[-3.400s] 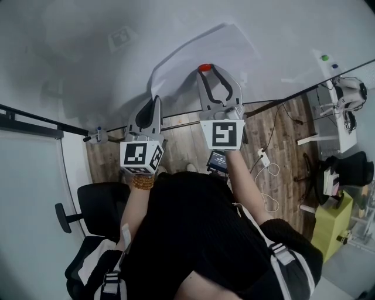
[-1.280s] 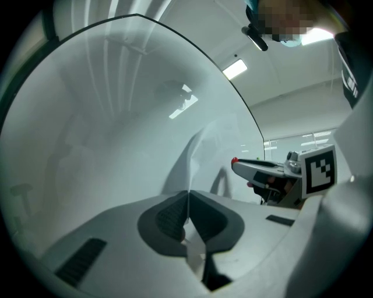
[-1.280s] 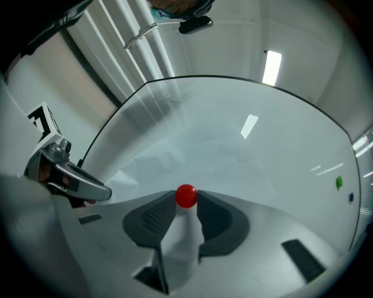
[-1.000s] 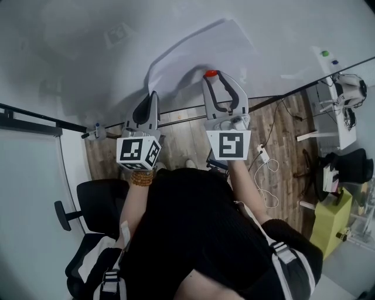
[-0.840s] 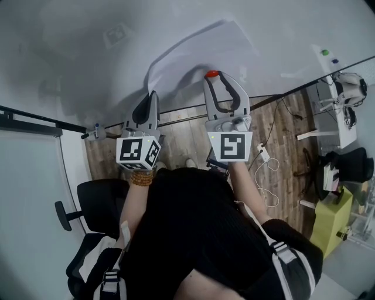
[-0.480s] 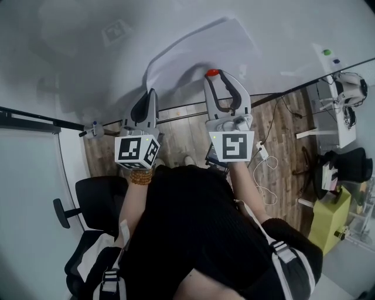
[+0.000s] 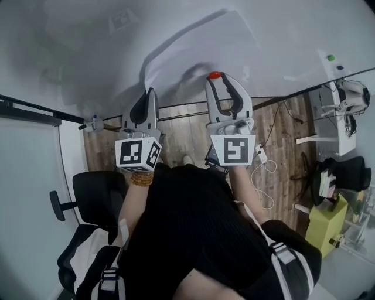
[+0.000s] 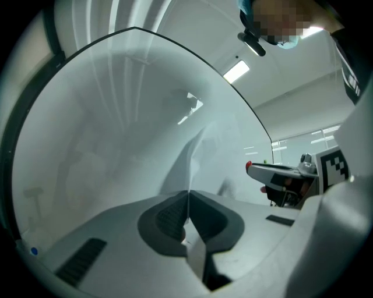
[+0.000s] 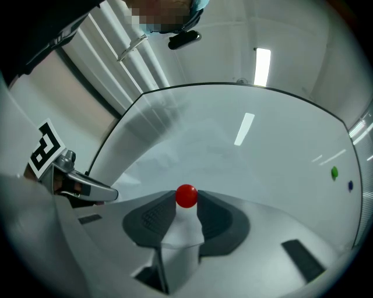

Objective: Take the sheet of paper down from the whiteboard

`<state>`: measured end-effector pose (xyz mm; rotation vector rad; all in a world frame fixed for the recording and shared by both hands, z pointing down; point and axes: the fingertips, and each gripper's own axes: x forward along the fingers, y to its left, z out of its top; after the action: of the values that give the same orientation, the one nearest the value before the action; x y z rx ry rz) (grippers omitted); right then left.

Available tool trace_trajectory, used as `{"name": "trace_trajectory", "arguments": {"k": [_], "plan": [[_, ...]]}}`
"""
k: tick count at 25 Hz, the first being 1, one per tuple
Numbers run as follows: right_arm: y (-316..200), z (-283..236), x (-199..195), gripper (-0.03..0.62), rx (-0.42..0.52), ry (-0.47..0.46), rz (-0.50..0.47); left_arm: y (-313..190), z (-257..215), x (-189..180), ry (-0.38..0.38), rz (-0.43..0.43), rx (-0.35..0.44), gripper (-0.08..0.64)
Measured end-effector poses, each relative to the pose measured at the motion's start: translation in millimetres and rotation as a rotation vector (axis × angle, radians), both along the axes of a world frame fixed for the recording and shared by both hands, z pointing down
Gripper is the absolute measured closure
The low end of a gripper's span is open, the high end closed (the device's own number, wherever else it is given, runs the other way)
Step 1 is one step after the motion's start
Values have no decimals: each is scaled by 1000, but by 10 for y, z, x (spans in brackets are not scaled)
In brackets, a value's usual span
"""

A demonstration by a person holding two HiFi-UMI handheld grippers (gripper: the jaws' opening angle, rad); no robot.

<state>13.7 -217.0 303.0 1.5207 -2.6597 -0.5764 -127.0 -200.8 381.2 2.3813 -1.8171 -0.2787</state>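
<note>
The white sheet of paper (image 7: 199, 50) lies against the whiteboard (image 7: 70, 53), its lower left corner bowed off the surface. My left gripper (image 7: 151, 92) is shut on that corner; in the left gripper view its jaws (image 8: 188, 195) pinch the paper's edge (image 8: 190, 166), which runs upward from them. To the right, my right gripper (image 7: 215, 77) is shut on a small red round magnet (image 7: 214, 75) just in front of the sheet. The right gripper view shows the red magnet (image 9: 186, 195) squeezed between both pads of the right gripper (image 9: 186, 202).
A green magnet (image 7: 331, 57) and a blue one (image 7: 340, 67) stick to the board at the far right. A square marker tag (image 7: 122, 17) is at the top left. Below are a black office chair (image 7: 88, 199), a desk with headphones (image 7: 350, 94) and a yellow-green cabinet (image 7: 331, 225).
Since the oldest frame the right gripper, with the red magnet in it, has drawn slightly back from the board. Over the last second both grippers keep almost still.
</note>
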Motion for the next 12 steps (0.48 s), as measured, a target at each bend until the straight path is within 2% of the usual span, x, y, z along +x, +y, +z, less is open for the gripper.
{"name": "trace_trajectory", "arguments": {"k": [7,12], "plan": [[51,32,52,482,-21,-18,-43,123,-53,111,-75,-71,-3,549],[99,97,18,482,-36,-29,-96,221,-23,151,-84,-108,-16,549]]}}
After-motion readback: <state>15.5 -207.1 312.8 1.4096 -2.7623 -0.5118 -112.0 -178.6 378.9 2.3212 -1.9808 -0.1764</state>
